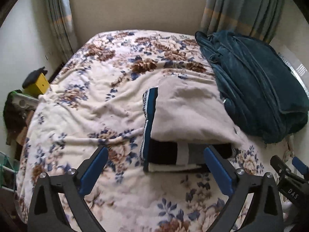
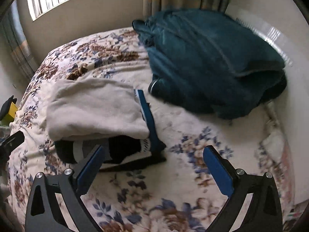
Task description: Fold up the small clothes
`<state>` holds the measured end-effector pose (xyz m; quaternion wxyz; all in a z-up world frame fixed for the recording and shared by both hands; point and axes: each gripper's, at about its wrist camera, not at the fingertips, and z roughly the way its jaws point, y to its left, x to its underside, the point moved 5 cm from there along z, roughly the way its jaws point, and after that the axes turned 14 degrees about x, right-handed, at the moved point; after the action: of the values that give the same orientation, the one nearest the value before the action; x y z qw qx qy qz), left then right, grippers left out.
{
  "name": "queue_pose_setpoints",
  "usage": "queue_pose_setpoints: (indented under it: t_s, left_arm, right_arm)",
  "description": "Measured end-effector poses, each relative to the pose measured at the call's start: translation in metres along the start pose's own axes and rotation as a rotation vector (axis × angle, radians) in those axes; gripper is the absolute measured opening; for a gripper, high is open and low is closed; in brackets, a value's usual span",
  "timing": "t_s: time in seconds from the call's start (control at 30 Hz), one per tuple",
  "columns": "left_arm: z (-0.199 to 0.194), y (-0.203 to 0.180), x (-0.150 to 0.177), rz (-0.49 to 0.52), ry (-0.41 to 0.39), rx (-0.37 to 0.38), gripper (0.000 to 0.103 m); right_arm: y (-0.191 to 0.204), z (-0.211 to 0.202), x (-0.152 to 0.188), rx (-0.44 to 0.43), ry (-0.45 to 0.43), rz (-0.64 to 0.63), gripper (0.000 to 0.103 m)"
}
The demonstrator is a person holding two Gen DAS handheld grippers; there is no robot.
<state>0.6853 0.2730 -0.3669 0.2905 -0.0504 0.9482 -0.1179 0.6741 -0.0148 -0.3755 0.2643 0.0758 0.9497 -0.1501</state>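
A pair of black briefs (image 1: 164, 152) (image 2: 123, 147) with a blue lettered waistband (image 1: 149, 116) (image 2: 148, 119) lies on the floral bed cover (image 1: 96, 100) (image 2: 173, 174). A cream fleecy cloth (image 1: 193, 112) (image 2: 92, 108) lies over most of it, hiding its far part. My left gripper (image 1: 155, 150) hovers open above the near edge of the briefs with nothing between its blue pads. My right gripper (image 2: 154, 147) is open too, above the waistband end, and holds nothing. Each gripper shows at the edge of the other's view, the right gripper (image 1: 289, 166) and the left gripper (image 2: 13, 139).
A bulky dark teal blanket (image 1: 251, 89) (image 2: 208, 58) is piled on the bed's right side, close to the cream cloth. A yellow box (image 1: 39, 85) stands off the bed's left edge. Curtains (image 1: 241, 5) and a window wall close the far end.
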Motion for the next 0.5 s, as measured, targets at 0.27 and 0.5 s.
queue_pose_setpoints:
  t_s: [0.27, 0.5]
  left_arm:
    - [-0.127, -0.045, 0.032, 0.039, -0.073, -0.016, 0.101]
    - [-0.237, -0.084, 0.078, 0.038, -0.138, -0.028, 0.101]
  right_arm:
    - [-0.069, -0.139, 0.027, -0.011, -0.101, 0.007, 0.103]
    - [-0.121, -0.276, 0.067, -0.037, -0.226, -0.045, 0.103]
